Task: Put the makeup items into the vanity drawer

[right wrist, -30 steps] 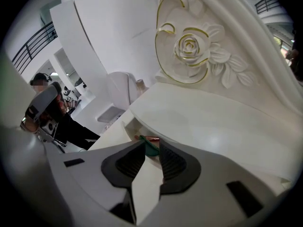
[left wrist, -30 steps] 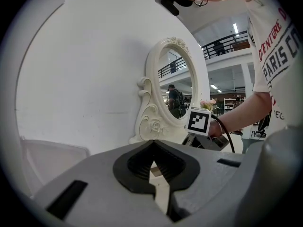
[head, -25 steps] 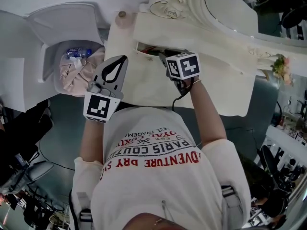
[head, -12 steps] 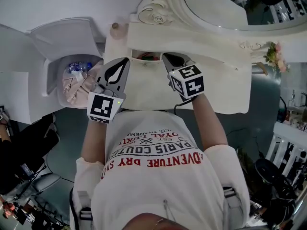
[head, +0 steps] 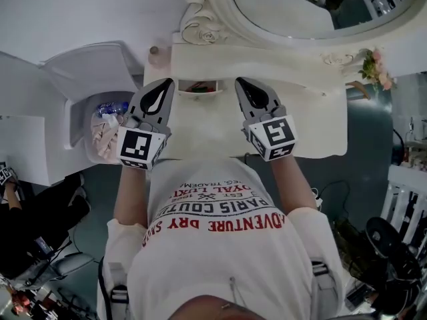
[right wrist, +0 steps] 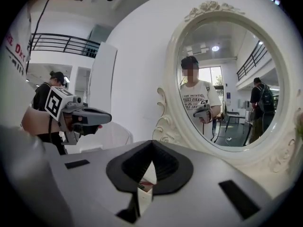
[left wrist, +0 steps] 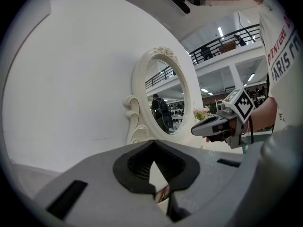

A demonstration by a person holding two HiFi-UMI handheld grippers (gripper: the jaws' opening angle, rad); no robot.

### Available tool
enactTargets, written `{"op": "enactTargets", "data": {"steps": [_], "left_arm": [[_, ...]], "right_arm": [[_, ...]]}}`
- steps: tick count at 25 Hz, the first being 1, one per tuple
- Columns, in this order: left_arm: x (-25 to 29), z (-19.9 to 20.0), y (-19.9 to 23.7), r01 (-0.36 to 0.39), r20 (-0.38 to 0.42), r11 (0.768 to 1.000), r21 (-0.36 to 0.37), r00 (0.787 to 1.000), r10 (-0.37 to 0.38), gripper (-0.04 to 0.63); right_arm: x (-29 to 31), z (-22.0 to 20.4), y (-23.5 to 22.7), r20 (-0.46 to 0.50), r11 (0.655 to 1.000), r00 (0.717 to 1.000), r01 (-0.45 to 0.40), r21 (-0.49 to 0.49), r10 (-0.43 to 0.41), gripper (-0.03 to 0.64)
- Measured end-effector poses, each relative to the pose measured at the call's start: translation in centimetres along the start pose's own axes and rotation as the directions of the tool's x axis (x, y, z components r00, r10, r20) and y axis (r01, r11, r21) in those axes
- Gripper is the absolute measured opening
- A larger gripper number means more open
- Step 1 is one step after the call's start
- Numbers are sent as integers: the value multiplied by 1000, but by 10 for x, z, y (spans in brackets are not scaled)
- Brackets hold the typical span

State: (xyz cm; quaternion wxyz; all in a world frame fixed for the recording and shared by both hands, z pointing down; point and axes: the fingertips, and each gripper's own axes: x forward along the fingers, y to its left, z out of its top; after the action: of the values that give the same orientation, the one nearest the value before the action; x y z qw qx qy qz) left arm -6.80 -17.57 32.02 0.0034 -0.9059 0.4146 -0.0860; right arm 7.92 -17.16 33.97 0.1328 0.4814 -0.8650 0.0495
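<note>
White T-shirt, red-black lettering

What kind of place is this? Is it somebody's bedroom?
Likely a dressing corner set up inside a big hall, not a bedroom. A white vanity table carries an ornate oval mirror, yet an upper balcony railing shows beyond it.

A plain white wall stood behind an ornate cream oval mirror — dark grey floor below, a white open-lidded bin at the left
</note>
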Motion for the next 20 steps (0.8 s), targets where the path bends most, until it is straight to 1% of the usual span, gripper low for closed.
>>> {"op": "enactTargets", "data": {"steps": [3, 6, 11, 16, 20], "left_arm": [[2, 2, 2, -13, 11, 999, -30, 1000, 14, 3], [4, 1, 1, -20, -2, 1000, -16, 1000, 20, 3], [6, -2, 4, -33, -6, 999, -26, 999, 33, 3], [5, -1, 4, -51, -13, 999, -17, 999, 51, 3], [4, -1, 1, -67, -34, 998, 1, 997, 67, 3]], "right_arm": [[-9, 8, -5, 76, 1000, 997, 2, 10, -3, -2], [-15, 14, -10, 129, 1000, 991, 21, -3, -20, -2], [-11, 16, -14, 141, 1000, 990, 25, -18, -23, -2], [-8, 17, -10, 148, 1000, 989, -8, -22, 11, -2], [-6, 17, -3, 147, 998, 988, -30, -62, 39, -3]]}}
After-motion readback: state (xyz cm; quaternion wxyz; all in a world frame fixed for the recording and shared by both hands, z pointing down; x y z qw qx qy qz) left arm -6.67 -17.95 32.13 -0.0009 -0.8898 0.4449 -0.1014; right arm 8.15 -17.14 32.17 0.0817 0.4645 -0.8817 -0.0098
